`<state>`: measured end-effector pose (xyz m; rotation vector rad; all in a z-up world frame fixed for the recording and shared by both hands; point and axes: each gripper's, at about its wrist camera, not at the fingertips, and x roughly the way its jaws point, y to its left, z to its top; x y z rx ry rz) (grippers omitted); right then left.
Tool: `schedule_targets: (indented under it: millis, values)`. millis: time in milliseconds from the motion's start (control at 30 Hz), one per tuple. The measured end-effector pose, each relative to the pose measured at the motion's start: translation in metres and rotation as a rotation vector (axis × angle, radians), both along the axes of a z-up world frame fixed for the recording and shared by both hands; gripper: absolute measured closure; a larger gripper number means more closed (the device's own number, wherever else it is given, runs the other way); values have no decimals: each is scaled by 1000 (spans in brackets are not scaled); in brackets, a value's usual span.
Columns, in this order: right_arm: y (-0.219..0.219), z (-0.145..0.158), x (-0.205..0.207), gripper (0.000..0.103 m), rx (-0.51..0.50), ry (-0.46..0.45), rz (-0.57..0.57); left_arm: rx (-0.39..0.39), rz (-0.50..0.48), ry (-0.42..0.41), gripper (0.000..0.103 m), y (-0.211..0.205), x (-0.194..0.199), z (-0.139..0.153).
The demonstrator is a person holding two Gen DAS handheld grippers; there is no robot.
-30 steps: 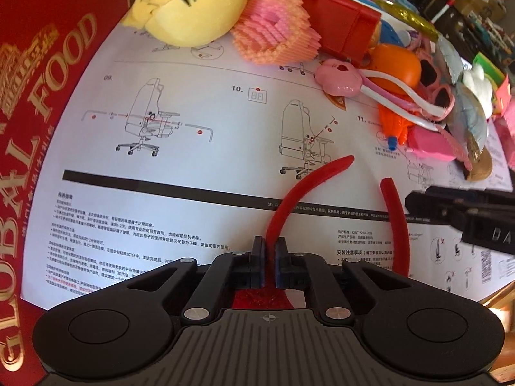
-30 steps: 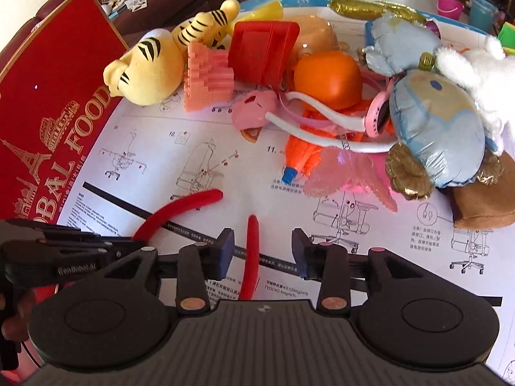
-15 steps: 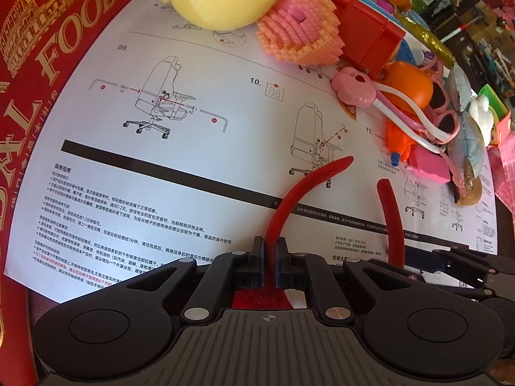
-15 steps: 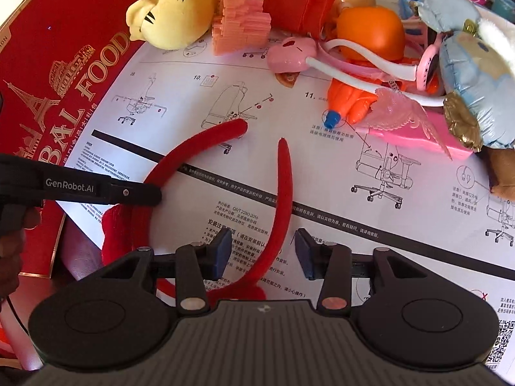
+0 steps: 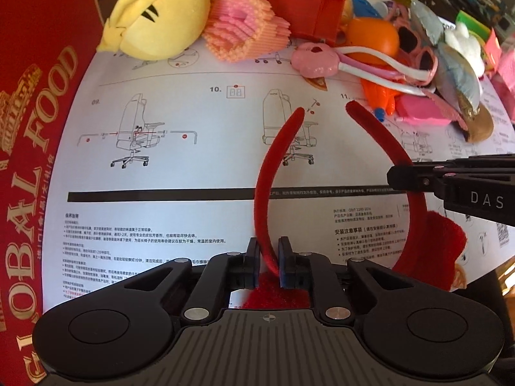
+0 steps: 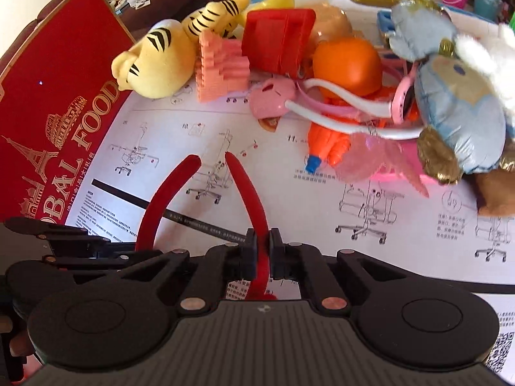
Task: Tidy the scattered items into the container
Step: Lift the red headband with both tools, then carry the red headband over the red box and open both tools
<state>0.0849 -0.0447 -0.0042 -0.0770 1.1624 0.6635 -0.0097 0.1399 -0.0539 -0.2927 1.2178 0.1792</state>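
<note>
A white instruction sheet (image 5: 180, 173) printed with office-chair diagrams covered the table, a red "GLOBAL FOOD" box (image 5: 35, 167) lay along its left edge, and a heap of toys crowded the far side: a yellow striped plush (image 5: 154, 16), a pink bead block (image 5: 244, 32), a red plastic piece (image 5: 305, 6) and an orange ball (image 5: 370, 37).

From the left wrist camera, the left gripper (image 5: 268, 265) was clamped tight on one arm of the red headband (image 5: 273, 177), just as it was a second ago. The headband had lifted and swung since then: its two tips now pointed up toward the toy heap rather than lying flat on the paper. The right gripper (image 5: 450, 183) reached in from the right edge across the other arm, beside a fuzzy red ear.

Over to the right wrist camera, and here was the news! The right gripper (image 6: 264, 246), which stood well apart around the headband's (image 6: 254, 199) other arm a second ago, had just been closing and was now pinched on that arm. The left gripper (image 6: 80, 241) sat low at the left, on the neighbouring arm.

So both tongs gripped one headband, held just above the sheet. No container is plainly in view, unless the red box is it, so I judged the tidy-up barely started: this piece was secured for carrying, with the heap untouched.
</note>
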Motion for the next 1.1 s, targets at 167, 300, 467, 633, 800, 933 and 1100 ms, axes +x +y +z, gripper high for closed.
schedule_targets:
  millis: [167,300,467,633,800,933,1100]
  values:
    - [-3,6,2,95,10,-11,-8,83,-41,-40,96,-12,0,21]
    - [-3,19,5,95,24,-48,-15,138,-69,-80,95,-22,1,42]
    - [2,55,8,95,82,-134,-2,195,-45,-176,94,-20,-6,85]
    - [23,102,5,95,152,-228,56,262,37,-292,94,-2,-23,140]
    - [62,155,-4,95,250,-315,157,355,159,-409,94,27,-61,195]
    - [110,194,-21,95,326,-377,272,450,264,-462,94,51,-101,229]
    - [175,220,-52,95,396,-427,431,556,375,-434,94,84,-153,250]
